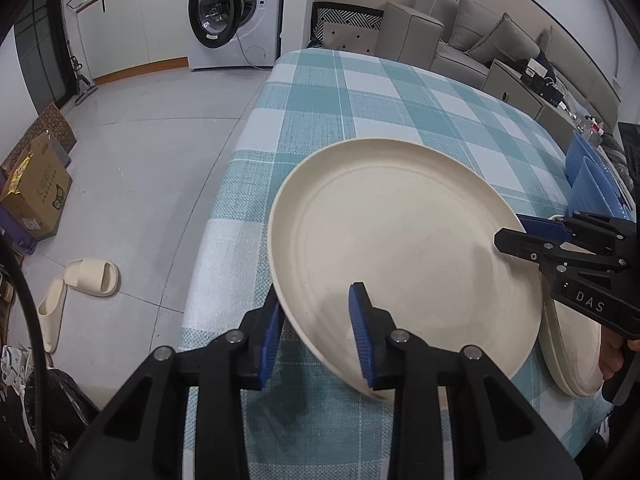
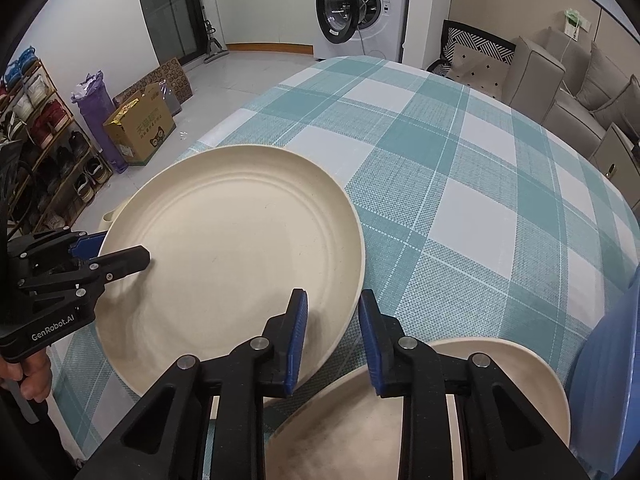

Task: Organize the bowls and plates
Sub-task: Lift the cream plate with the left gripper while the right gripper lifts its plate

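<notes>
A large cream plate [image 1: 404, 240] is held tilted above the checked tablecloth [image 1: 360, 92]. It also shows in the right wrist view [image 2: 228, 248]. My left gripper [image 1: 316, 332] straddles its near rim, one pad under and one over; the jaws stand apart with the rim between them. My right gripper [image 2: 332, 340] straddles the opposite rim and appears in the left wrist view [image 1: 532, 236]. My left gripper appears in the right wrist view [image 2: 116, 252]. More cream plates [image 2: 500, 384] lie stacked on the table below my right gripper.
Blue plates [image 1: 596, 180] stand at the table's right edge. A blue dish [image 2: 608, 380] shows at the right. The table's left edge drops to a tiled floor with slippers [image 1: 92, 276] and a cardboard box [image 2: 140, 128]. A washing machine [image 1: 236, 12] and sofa [image 1: 480, 36] stand behind.
</notes>
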